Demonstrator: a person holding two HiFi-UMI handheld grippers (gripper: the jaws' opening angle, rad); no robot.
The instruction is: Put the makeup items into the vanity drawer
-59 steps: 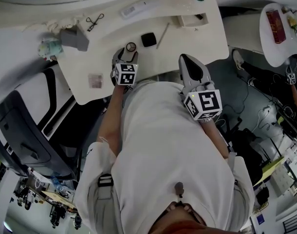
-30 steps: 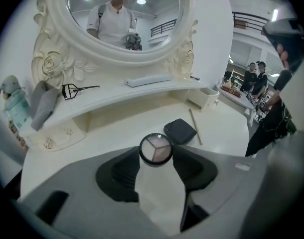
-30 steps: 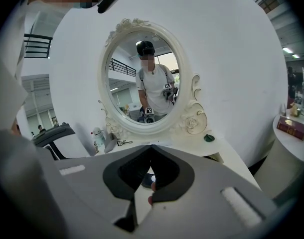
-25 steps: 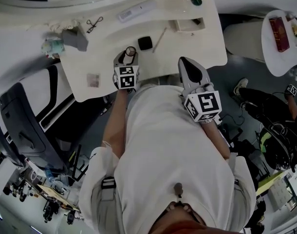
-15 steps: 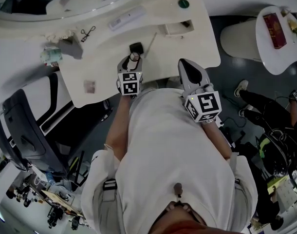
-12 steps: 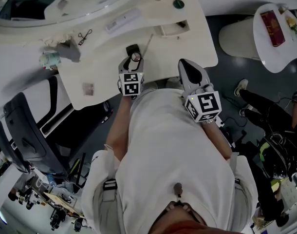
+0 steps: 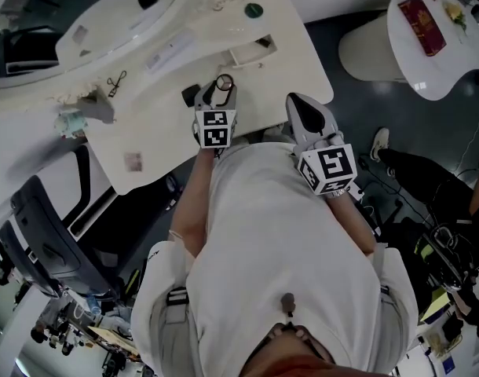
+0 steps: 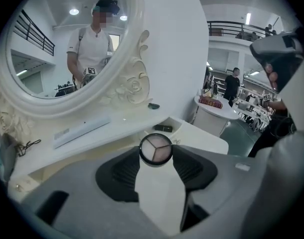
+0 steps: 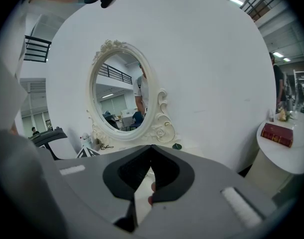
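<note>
My left gripper (image 7: pixel 221 88) hovers over the white vanity top (image 7: pixel 290 69), shut on a round compact (image 7: pixel 224 82). In the left gripper view the compact (image 8: pixel 156 149) shows three pale pink wedges between the dark pads. The small open drawer (image 7: pixel 251 51) lies just beyond and to the right of it, with a black item (image 8: pixel 163 128) inside. A black square compact (image 7: pixel 191 95) lies on the top left of this gripper. My right gripper (image 7: pixel 301 102) hangs at the table's near edge, its jaws shut with nothing between them (image 9: pixel 151 147).
On the vanity lie a long white case (image 7: pixel 169 53), an eyelash curler (image 7: pixel 114 82), a green lid (image 7: pixel 254 10), a small palette (image 7: pixel 132 162) and a grey pouch (image 7: pixel 94 108). The oval mirror (image 8: pixel 67 49) stands behind. A round side table with a red book (image 7: pixel 420 14) is at the right, a dark chair (image 7: pixel 43 234) at the left.
My left gripper has carried the round compact to the right, past the black square compact and closer to the open drawer. The right gripper kept its place at the table's edge.
</note>
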